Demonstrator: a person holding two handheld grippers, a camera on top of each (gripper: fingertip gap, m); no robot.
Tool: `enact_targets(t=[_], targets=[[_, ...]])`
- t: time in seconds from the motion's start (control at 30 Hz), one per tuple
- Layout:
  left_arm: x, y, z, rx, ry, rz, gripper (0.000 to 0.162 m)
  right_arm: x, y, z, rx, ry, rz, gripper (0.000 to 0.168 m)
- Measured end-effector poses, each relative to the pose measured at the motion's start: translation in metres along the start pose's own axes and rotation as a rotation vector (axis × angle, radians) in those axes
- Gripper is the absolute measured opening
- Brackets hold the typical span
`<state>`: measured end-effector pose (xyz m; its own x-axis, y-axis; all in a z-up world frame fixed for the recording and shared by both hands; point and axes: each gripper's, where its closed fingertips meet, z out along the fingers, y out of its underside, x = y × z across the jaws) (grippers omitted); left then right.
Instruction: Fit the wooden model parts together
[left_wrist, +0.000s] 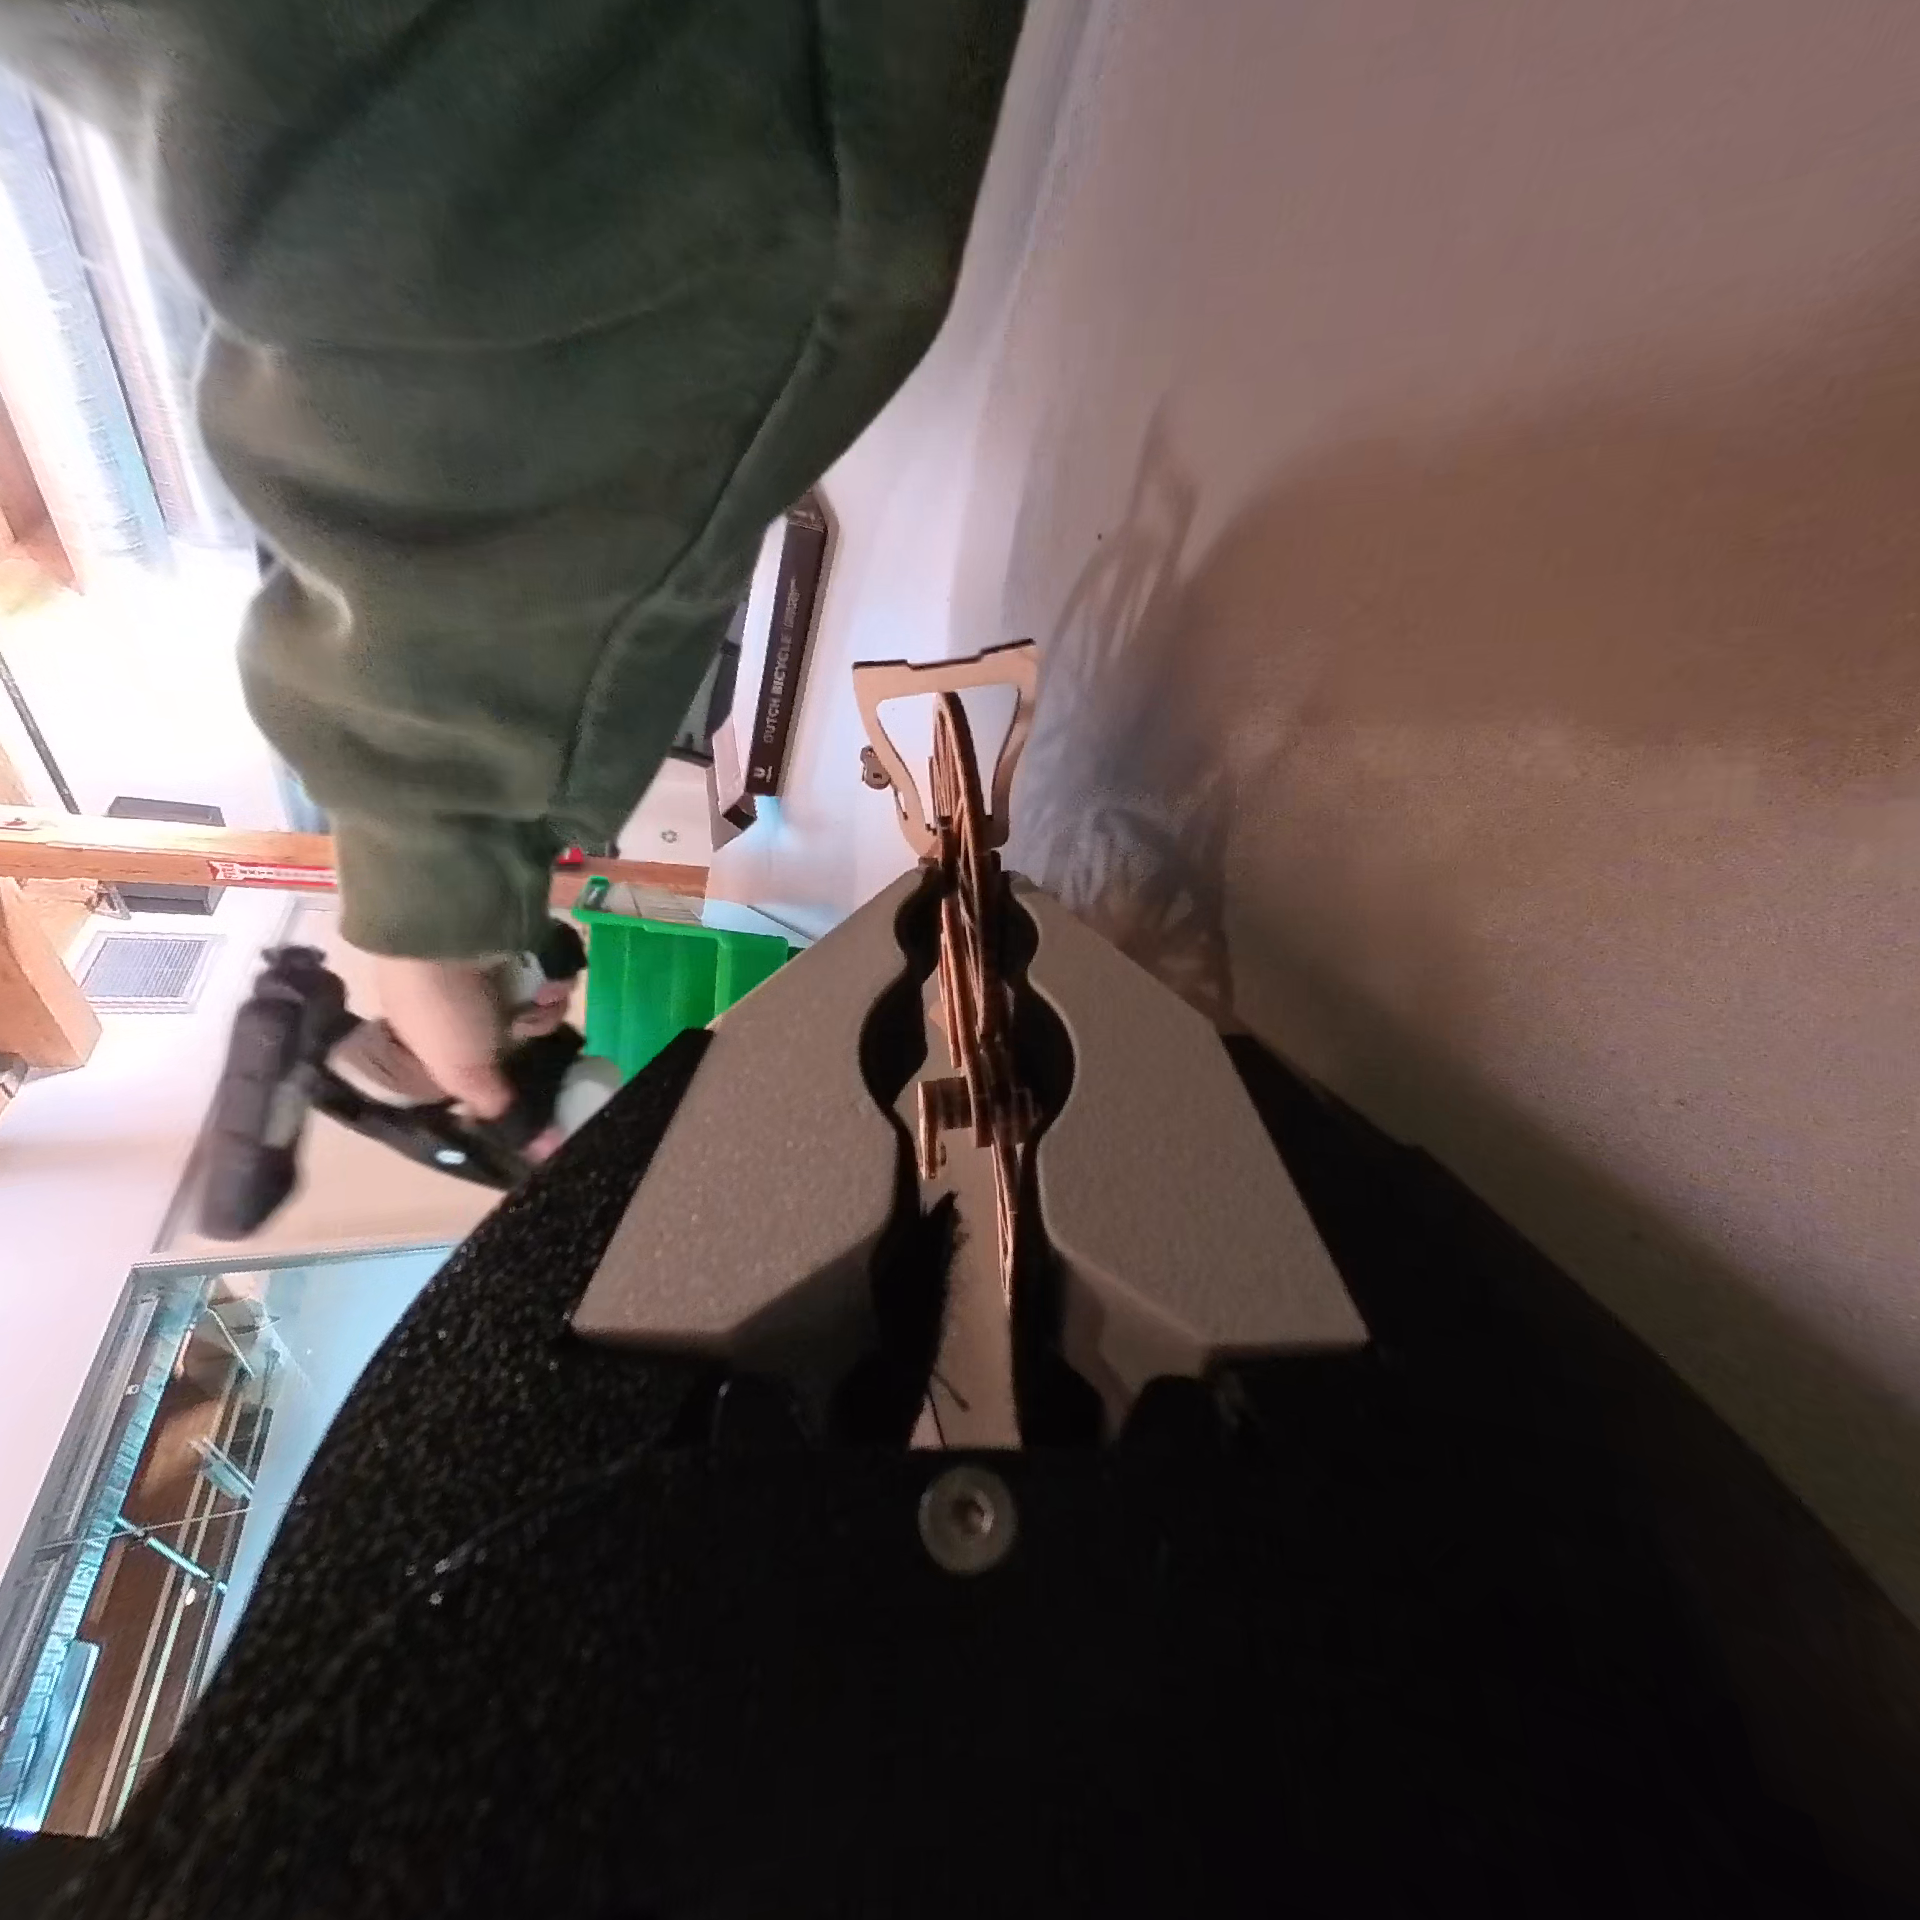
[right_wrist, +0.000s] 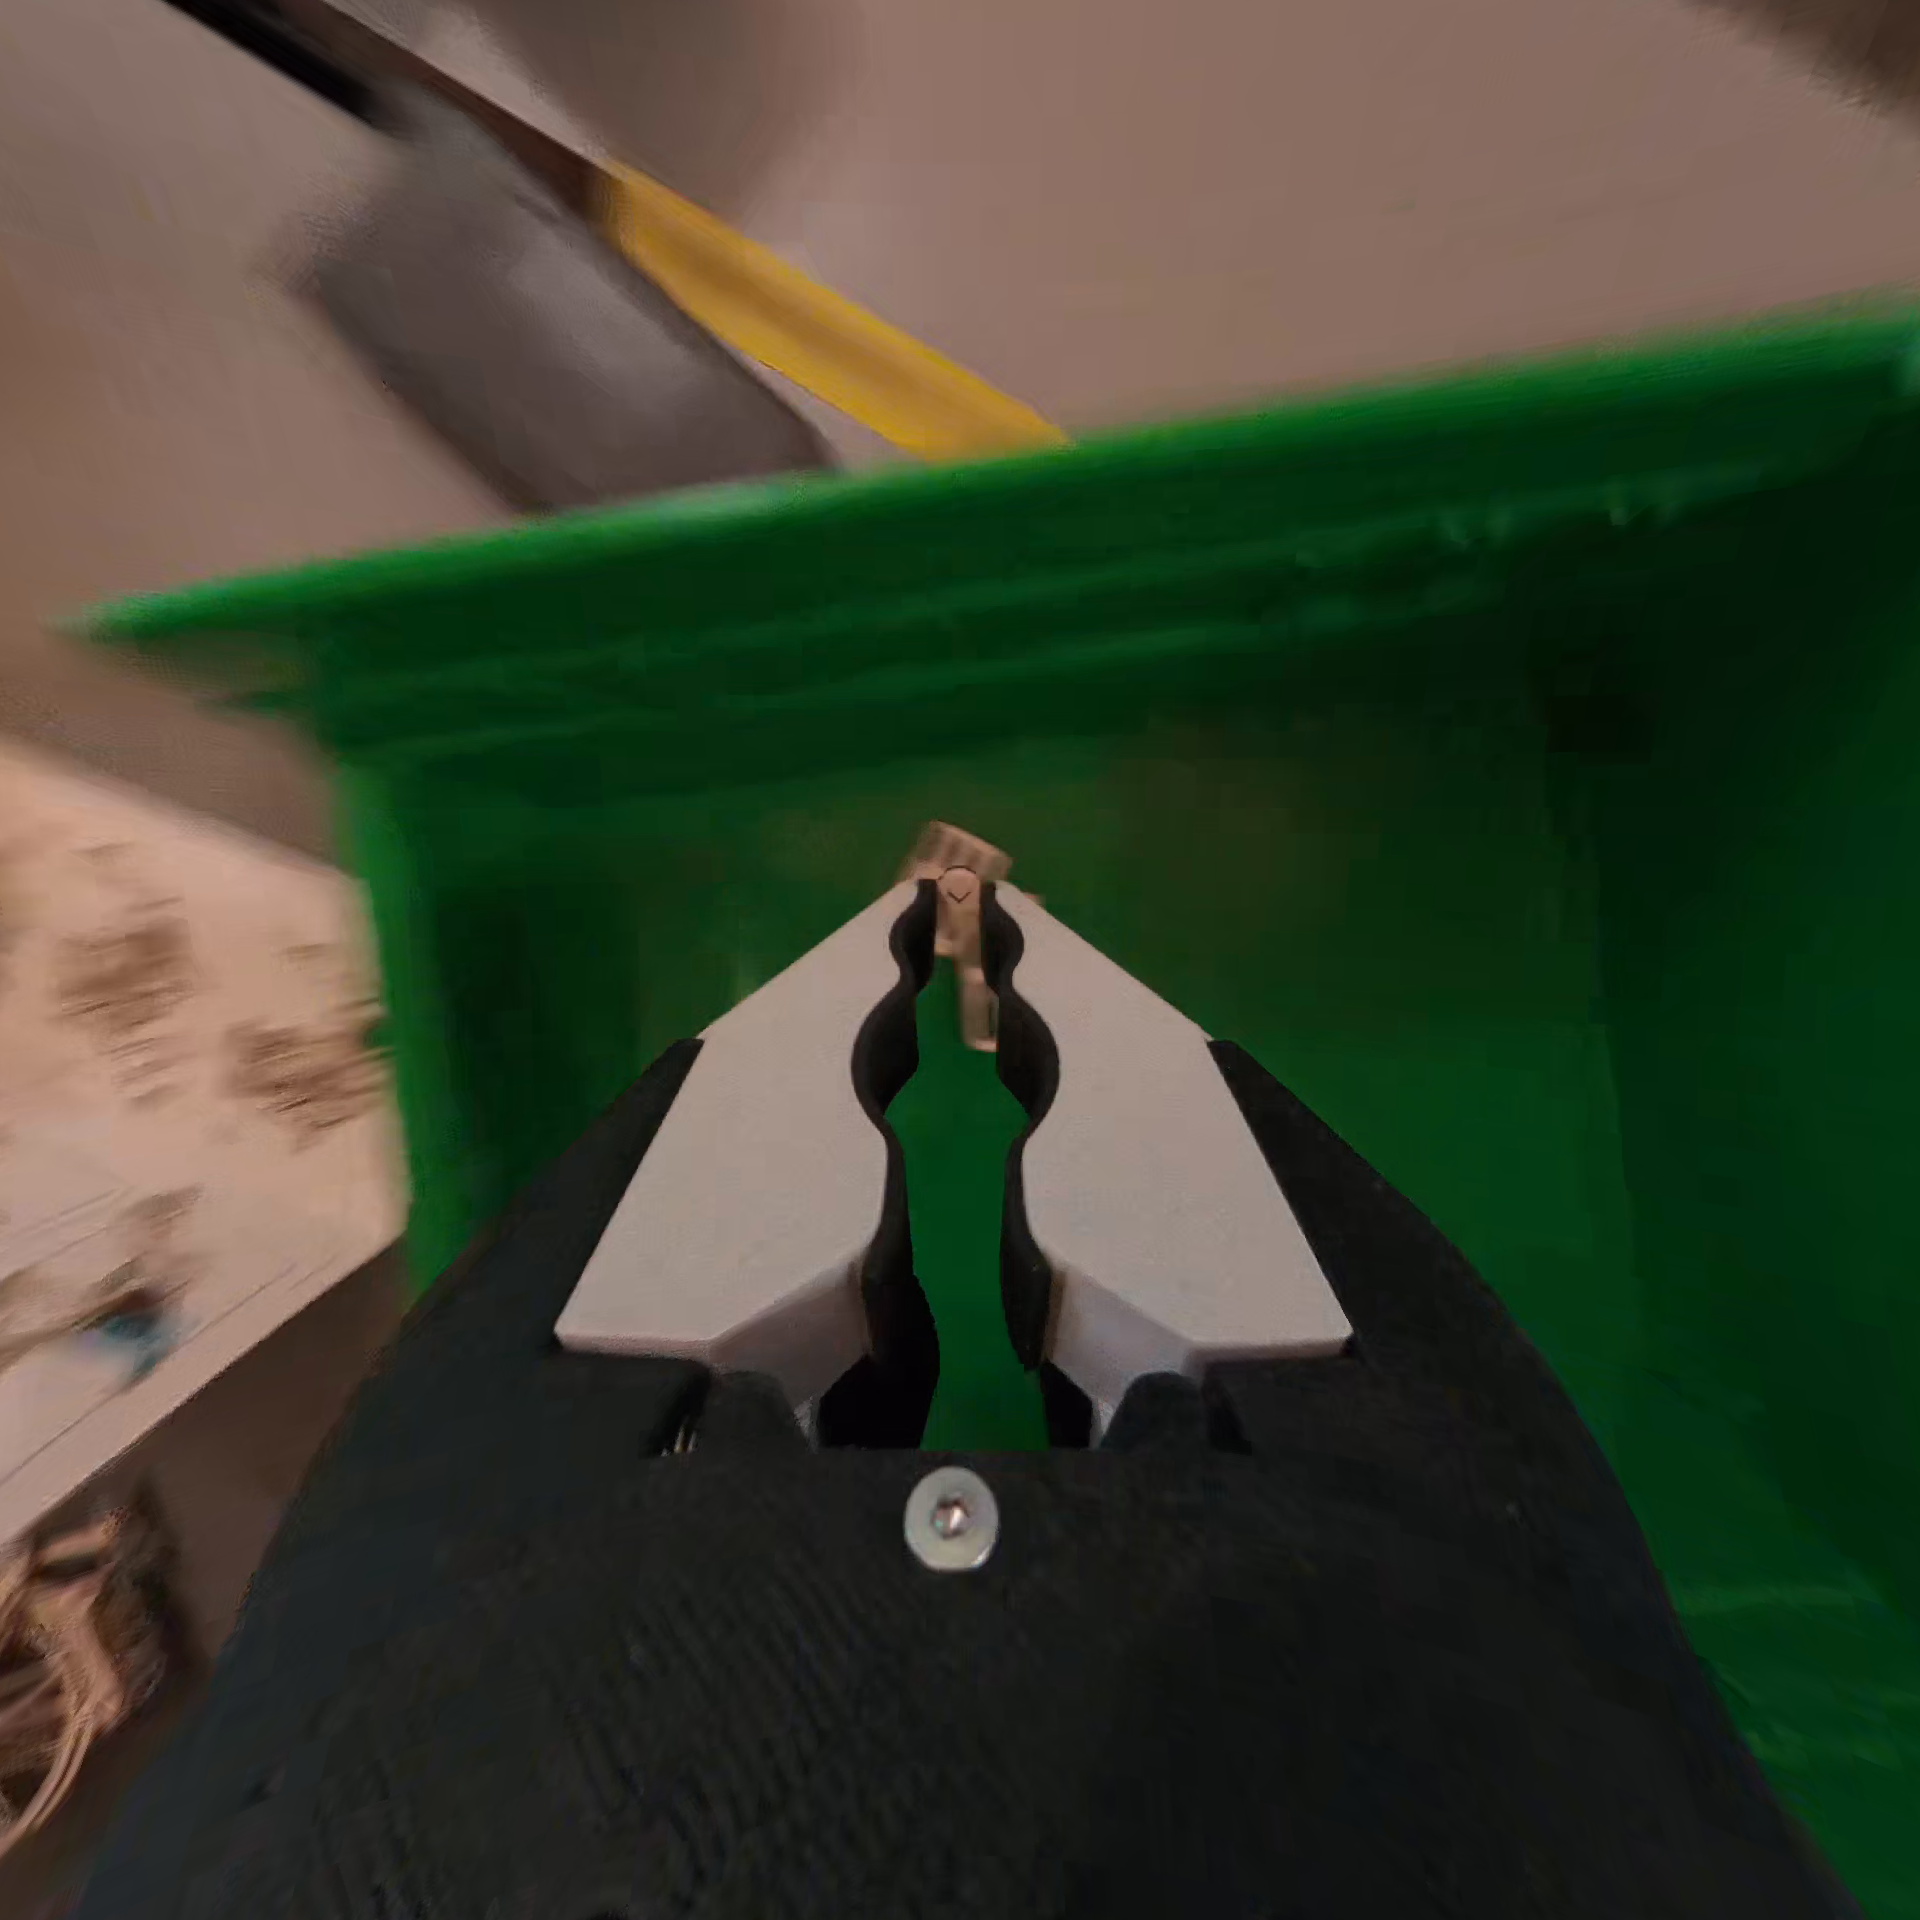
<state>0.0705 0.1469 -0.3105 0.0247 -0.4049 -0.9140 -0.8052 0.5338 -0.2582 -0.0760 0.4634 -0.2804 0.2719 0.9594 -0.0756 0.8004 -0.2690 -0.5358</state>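
My left gripper (left_wrist: 964, 883) is shut on a wooden model assembly (left_wrist: 961, 790): a spoked wheel held edge-on inside a forked frame that sticks out past the fingertips, above a pale table (left_wrist: 1558, 727). My right gripper (right_wrist: 956, 888) is shut on a small wooden part (right_wrist: 961, 914), a thin pale strip pinched at the fingertips, held over the inside of a green bin (right_wrist: 1351, 935). The right gripper also shows in the left wrist view (left_wrist: 312, 1070), blurred, held by a hand beside the green bin (left_wrist: 675, 977).
A person's green sleeve (left_wrist: 540, 416) fills the upper left of the left wrist view. A dark box (left_wrist: 779, 665) lies on the table behind the model. In the right wrist view a printed sheet (right_wrist: 156, 1143) lies left of the bin; the picture is motion-blurred.
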Motion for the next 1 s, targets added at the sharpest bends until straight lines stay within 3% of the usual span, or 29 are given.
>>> enact_targets(t=[0.07, 0.13, 0.23, 0.33, 0.5, 1.0], targets=[[0.000, 0.000, 0.000, -0.001, 0.003, 0.000, 0.007, -0.059, -0.010, -0.039, 0.162, -0.153, -0.160, 0.006], [0.002, 0.001, 0.000, -0.003, 0.011, 0.000, 0.007, -0.119, 0.011, -0.072, 0.226, -0.265, -0.350, 0.006], [0.005, 0.001, 0.001, -0.006, 0.031, 0.004, 0.007, -0.194, 0.082, -0.094, 0.165, -0.434, -0.608, 0.006], [0.005, 0.001, 0.001, -0.013, 0.036, 0.009, 0.007, -0.237, 0.149, -0.094, 0.065, -0.554, -0.743, 0.007], [0.007, 0.001, 0.002, -0.016, 0.048, 0.003, 0.006, -0.250, 0.189, -0.090, 0.012, -0.651, -0.735, 0.006], [0.009, 0.001, 0.001, -0.013, 0.063, -0.014, 0.007, -0.267, 0.211, -0.074, -0.069, -0.704, -0.848, 0.006]])
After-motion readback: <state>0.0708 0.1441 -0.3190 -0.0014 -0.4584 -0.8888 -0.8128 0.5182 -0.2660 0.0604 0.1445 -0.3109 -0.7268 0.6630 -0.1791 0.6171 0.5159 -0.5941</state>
